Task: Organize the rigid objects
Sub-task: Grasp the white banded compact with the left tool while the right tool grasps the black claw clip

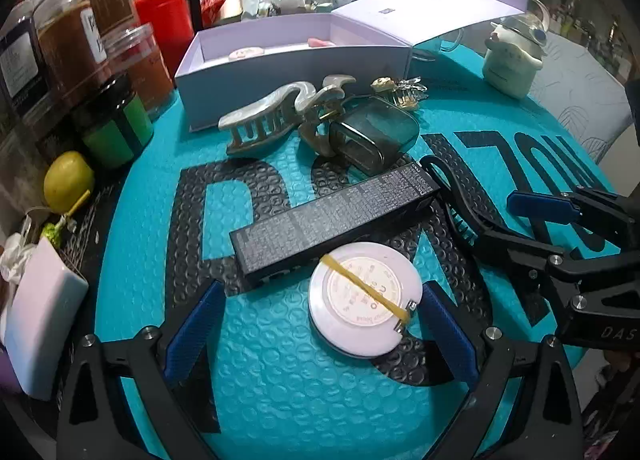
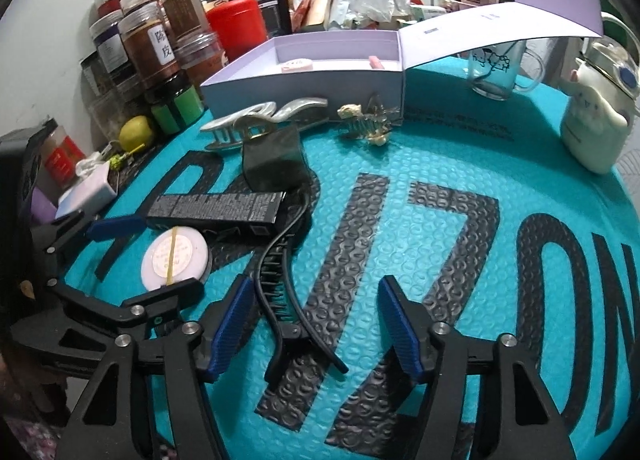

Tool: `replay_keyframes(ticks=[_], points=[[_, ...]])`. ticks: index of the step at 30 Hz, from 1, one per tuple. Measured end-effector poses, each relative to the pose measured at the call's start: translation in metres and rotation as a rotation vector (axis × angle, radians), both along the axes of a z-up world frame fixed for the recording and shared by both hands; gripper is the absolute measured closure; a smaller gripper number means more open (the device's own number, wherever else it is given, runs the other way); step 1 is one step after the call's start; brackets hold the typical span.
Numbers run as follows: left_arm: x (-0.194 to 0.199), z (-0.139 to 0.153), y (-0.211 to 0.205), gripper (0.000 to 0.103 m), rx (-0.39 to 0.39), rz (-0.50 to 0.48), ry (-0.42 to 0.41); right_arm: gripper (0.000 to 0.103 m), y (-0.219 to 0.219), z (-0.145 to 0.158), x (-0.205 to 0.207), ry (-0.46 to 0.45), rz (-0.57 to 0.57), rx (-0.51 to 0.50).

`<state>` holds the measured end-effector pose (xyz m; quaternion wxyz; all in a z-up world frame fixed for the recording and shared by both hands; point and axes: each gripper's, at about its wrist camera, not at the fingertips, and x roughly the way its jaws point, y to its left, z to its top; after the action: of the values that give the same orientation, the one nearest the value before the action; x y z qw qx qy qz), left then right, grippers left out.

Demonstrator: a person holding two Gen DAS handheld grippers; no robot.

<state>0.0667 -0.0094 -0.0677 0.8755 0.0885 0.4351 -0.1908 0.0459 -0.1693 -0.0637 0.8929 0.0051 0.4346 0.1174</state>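
I am holding my left gripper low over the teal bubble mat, its blue pads spread wide apart. The round white compact, banded with a yellow elastic, is lying between them, hard against the right-hand pad and leaving open mat on the other side toward the left-hand pad. The compact's far edge is touching the long black box, which is lying aslant across the mat.

My right gripper is also standing open, and the black hair clip is lying between its pads, nearer the left one; I cannot tell whether it is touching. The stretch of mat toward the right pad is giving me free room.

Beyond the black box, the dark translucent case is sitting against the pearl claw clip, with the small gold clip just beside them. Behind these the lavender box is standing with its lid thrown open, its near wall close to the clips. A pink round item is lying inside. Jars are crowding the mat's left edge, and a cream figurine pot is standing at the far right.
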Motion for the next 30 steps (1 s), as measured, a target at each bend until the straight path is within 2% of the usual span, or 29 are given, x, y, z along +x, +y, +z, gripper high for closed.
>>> replay_keyframes(ticks=[3,5,7,9,11,14,21,30], points=[[0.002,-0.001,0.001,0.004,-0.013,0.009,-0.016,0.045,0.002,-0.001,0.002,-0.011,-0.015,-0.02],[0.003,0.0,-0.001,0.007,-0.015,0.008,-0.019,0.049,0.004,-0.002,0.003,-0.017,-0.016,-0.047],[0.002,0.002,-0.003,0.02,-0.022,0.008,-0.035,0.051,0.006,-0.003,0.002,-0.022,-0.006,-0.067],[0.0,0.004,-0.005,0.043,-0.034,0.017,-0.049,0.055,0.007,-0.003,0.001,-0.024,-0.001,-0.076],[-0.003,0.006,-0.009,0.053,-0.033,-0.001,-0.054,0.061,0.006,-0.002,0.0,-0.024,-0.003,-0.081],[-0.005,0.006,-0.012,0.053,-0.02,-0.002,-0.061,0.064,0.004,-0.002,-0.001,-0.023,-0.01,-0.077],[-0.009,0.01,0.0,0.054,-0.073,0.016,-0.003,0.064,0.004,-0.002,-0.007,-0.02,-0.012,-0.065],[-0.018,0.01,0.01,0.054,-0.087,0.051,0.006,0.062,0.01,-0.005,-0.008,-0.045,-0.02,-0.097]])
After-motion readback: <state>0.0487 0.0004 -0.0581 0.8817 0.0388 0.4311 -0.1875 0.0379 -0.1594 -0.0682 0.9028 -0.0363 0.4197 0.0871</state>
